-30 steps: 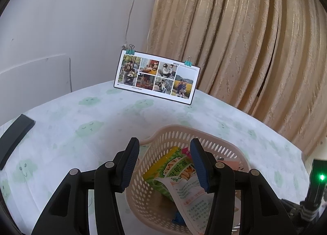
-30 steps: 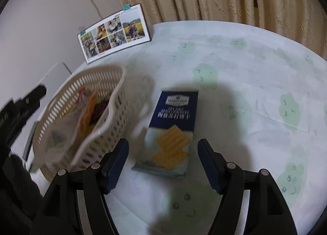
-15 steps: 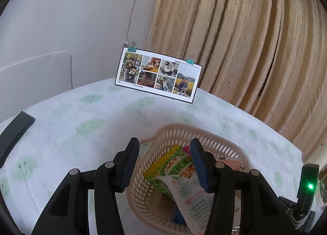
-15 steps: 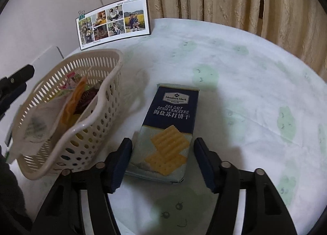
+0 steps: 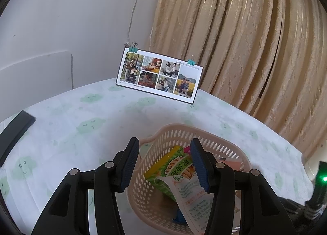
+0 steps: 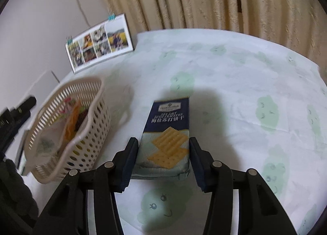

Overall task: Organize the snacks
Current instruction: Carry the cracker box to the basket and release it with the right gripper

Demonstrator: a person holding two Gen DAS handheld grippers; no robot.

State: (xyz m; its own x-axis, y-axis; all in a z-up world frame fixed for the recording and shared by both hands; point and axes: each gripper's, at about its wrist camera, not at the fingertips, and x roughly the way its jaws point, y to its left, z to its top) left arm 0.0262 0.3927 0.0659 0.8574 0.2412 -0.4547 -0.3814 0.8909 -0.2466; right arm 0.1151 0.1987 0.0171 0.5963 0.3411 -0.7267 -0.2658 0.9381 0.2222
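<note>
The cracker box [image 6: 168,139] lies flat on the tabletop [image 6: 235,84], its near end bracketed by the open right tongs [image 6: 162,161], not yet gripped. Light and stiff, it is best pinched across its narrow sides. The basket [image 6: 90,130] stands just left; the left tongs [image 5: 163,163] are held open and empty above it.

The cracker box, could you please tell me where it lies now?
In the right wrist view, the cracker box lies flat on the table, right of the basket, between the open right tool.
</note>
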